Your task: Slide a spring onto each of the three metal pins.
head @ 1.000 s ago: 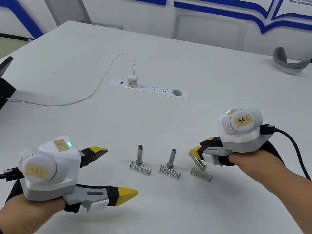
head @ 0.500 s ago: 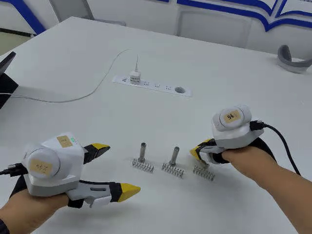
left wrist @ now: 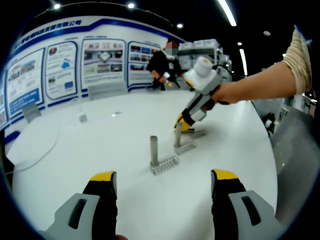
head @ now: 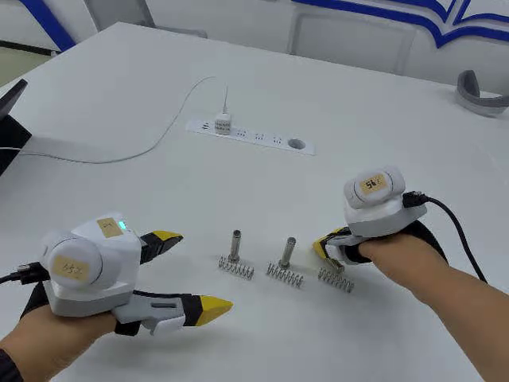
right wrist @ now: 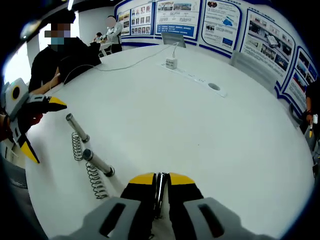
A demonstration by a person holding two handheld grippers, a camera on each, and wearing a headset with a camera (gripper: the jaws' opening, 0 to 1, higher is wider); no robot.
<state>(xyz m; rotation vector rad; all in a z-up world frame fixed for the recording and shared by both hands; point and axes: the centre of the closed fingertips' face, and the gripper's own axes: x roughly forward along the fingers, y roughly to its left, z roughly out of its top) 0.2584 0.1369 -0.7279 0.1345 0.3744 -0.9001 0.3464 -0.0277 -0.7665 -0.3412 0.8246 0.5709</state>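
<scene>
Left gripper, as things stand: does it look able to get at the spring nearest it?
Probably yes. The left gripper is open, only bare table lies between it and that spring, and the right gripper holds the far pin.

Your right gripper (head: 328,248) grips the rightmost pin (head: 337,266) (spring (head: 336,279) lying beside it); your left gripper (head: 191,272) hovers, jaws wide apart.

Head view high, looking down; both gripper views low, near, sharing pins (left wrist: 154,150).
</scene>
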